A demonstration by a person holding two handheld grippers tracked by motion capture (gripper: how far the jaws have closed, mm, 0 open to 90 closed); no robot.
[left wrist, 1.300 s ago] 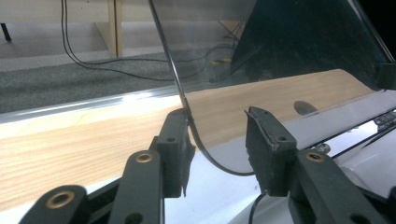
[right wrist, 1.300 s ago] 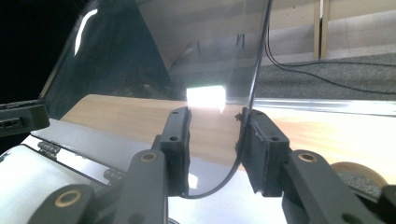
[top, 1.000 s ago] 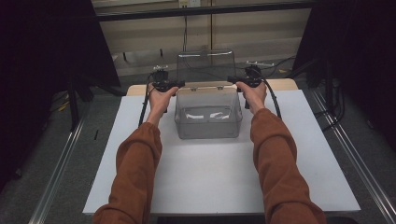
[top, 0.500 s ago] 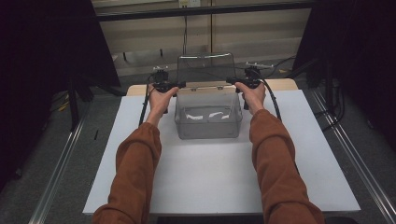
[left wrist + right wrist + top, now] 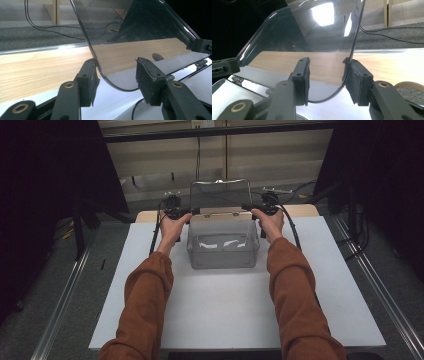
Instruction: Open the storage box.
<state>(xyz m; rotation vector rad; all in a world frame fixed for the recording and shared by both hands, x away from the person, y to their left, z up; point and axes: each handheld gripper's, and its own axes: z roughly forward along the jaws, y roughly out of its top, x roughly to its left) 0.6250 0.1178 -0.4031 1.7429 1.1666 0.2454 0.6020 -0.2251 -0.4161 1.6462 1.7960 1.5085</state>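
Note:
A clear plastic box (image 5: 222,245) stands at the back of the white table top (image 5: 225,310), its hinged clear lid (image 5: 220,195) raised upright. My left gripper (image 5: 192,211) is at the lid's left edge and my right gripper (image 5: 247,207) at its right edge. In the left gripper view the lid (image 5: 140,30) passes between the jaws of my left gripper (image 5: 116,72), its edge against one pad (image 5: 87,82) and the other pad apart from it. The right gripper view mirrors this: the lid (image 5: 312,32) touches one pad (image 5: 357,80) of my right gripper (image 5: 327,75). Both pairs of jaws have just been opening.
A wooden board (image 5: 37,72) lies behind the white top. Metal rails (image 5: 65,305) run along both sides of the table. Cables (image 5: 292,227) trail from the grippers and across the grey floor (image 5: 37,37) beyond. Dark screens (image 5: 45,195) stand left and right.
Both hands and the raised lid stay where they were; I see no clear shift in the high view.

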